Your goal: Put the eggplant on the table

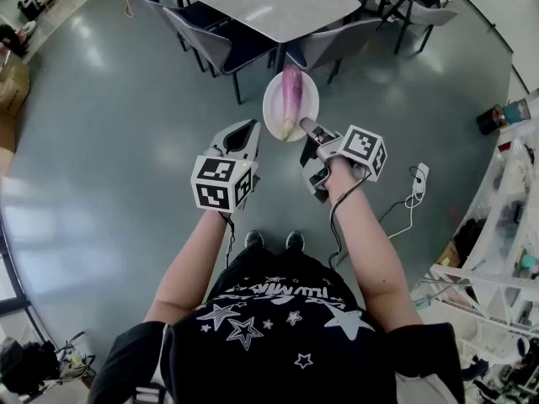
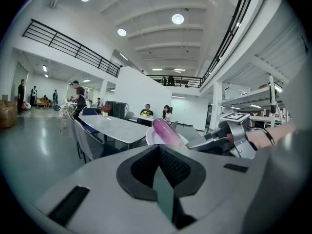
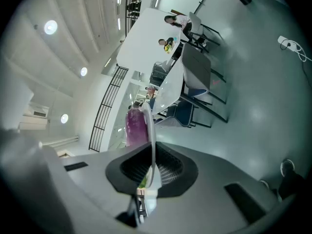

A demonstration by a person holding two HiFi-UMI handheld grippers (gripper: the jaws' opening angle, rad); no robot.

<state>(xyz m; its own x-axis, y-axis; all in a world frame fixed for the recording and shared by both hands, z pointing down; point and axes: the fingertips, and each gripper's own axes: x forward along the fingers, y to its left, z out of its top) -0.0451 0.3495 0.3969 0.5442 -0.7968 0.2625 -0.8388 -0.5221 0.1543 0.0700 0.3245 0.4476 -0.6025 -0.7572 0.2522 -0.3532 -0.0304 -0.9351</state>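
Note:
A purple eggplant (image 1: 291, 98) lies on a white plate (image 1: 309, 99) that is held in the air over the grey floor, just short of the white table (image 1: 269, 2). My right gripper (image 1: 306, 127) is shut on the plate's near rim; the right gripper view shows the plate (image 3: 150, 140) edge-on between the pads, with the eggplant (image 3: 136, 126) beyond. My left gripper (image 1: 251, 125) hangs beside the plate on its left, shut with nothing in it. The left gripper view shows the eggplant (image 2: 166, 132), the plate (image 2: 151, 137), the table (image 2: 114, 126) and my right gripper (image 2: 202, 143).
Grey chairs (image 1: 217, 47) stand along the table's near edge. A white power strip (image 1: 419, 180) with its cable lies on the floor at right, near shelving (image 1: 505, 225). Cardboard boxes (image 1: 12, 84) sit at far left. People sit at a distant table (image 2: 146, 117).

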